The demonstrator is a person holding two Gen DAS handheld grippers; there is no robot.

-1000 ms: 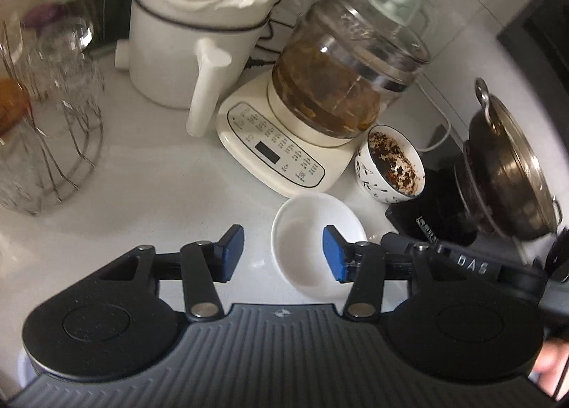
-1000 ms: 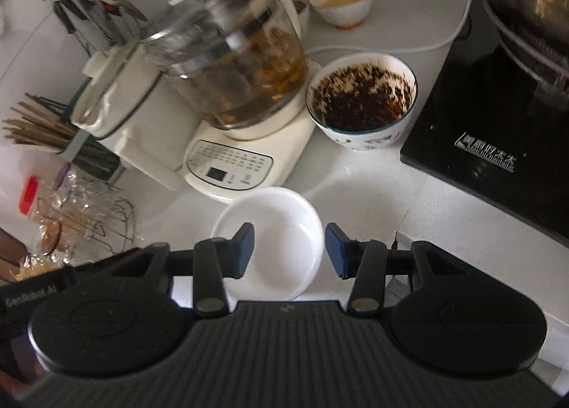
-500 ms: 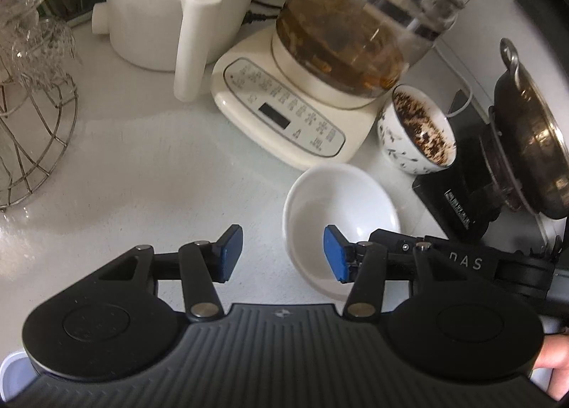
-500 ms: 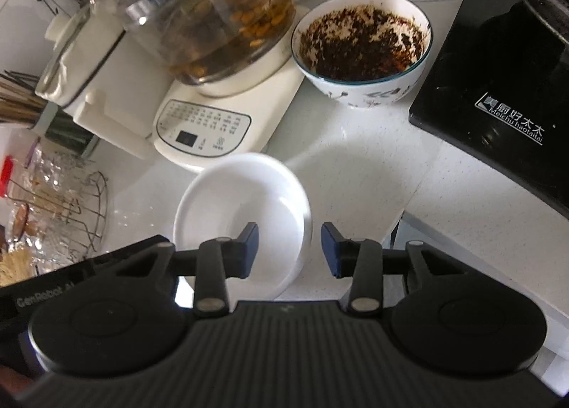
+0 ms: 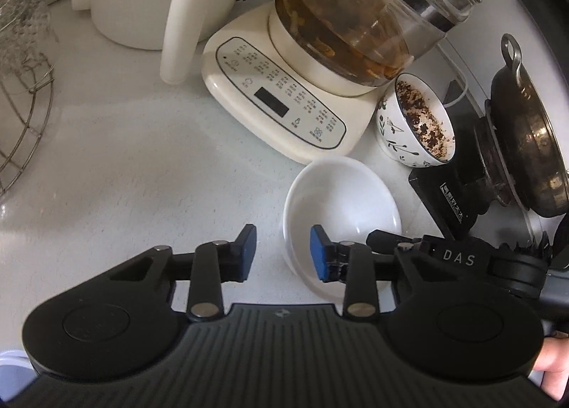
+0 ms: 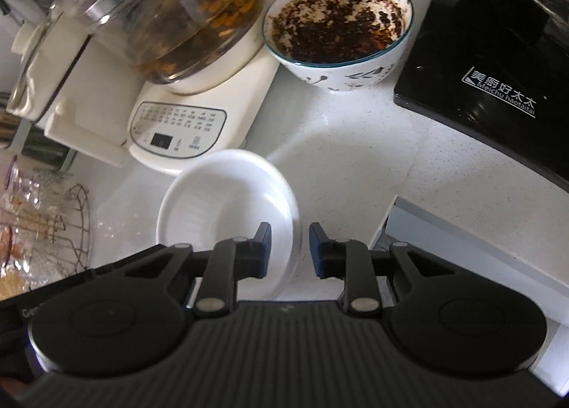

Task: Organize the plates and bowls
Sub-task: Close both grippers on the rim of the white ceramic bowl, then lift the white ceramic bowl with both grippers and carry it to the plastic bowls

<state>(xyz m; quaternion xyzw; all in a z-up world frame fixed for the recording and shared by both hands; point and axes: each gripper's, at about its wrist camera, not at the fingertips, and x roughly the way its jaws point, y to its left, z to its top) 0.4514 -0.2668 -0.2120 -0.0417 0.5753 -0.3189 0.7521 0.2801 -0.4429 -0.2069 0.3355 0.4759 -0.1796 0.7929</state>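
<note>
I held both grippers tilted steeply down over the white counter [image 5: 117,159], one at each side of the small white dish [image 5: 341,202]. The left gripper [image 5: 282,253] had just been closing; its jaws straddled the dish's rim at nine o'clock, but the blue pads [image 5: 317,255] stood a little apart from it, so nothing was clamped. The right gripper [image 6: 290,250] had also just been closing, with the rim at three o'clock between its jaws and a gap still visible. The dish lay on the counter, tipped slightly, just in front of the cream kettle base [image 5: 284,106]. The dirty patterned bowl [image 6: 338,31] stood at one o'clock from the dish, beside the black cooktop [image 6: 498,81].
</note>
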